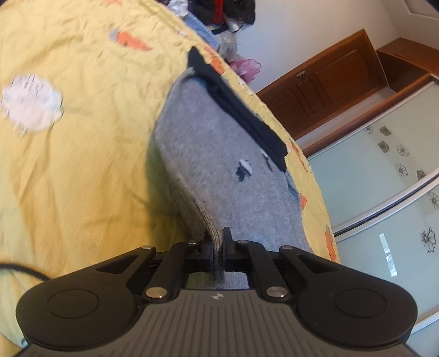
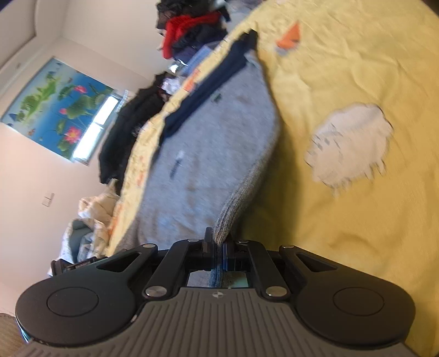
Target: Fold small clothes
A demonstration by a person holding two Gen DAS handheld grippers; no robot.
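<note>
- Here, the left tool [image 1: 218, 247] is clamped on the ribbed hem of a grey garment [image 1: 219, 153], its jaws together on the cloth.
- The grey garment lies on the yellow bedspread [image 1: 82, 153] close to the bed's edge, with a dark navy piece [image 1: 241, 112] along its far side.
- A white cloud print [image 1: 31, 103] shows on the bedspread beside the garment.
- The right tool [image 2: 218, 247] is likewise pinched shut on the garment's ribbed hem [image 2: 233, 208], lifting that corner slightly off the bed.
- A heap of dark and red clothes [image 2: 189, 22] sits at the bed's far end.
</note>
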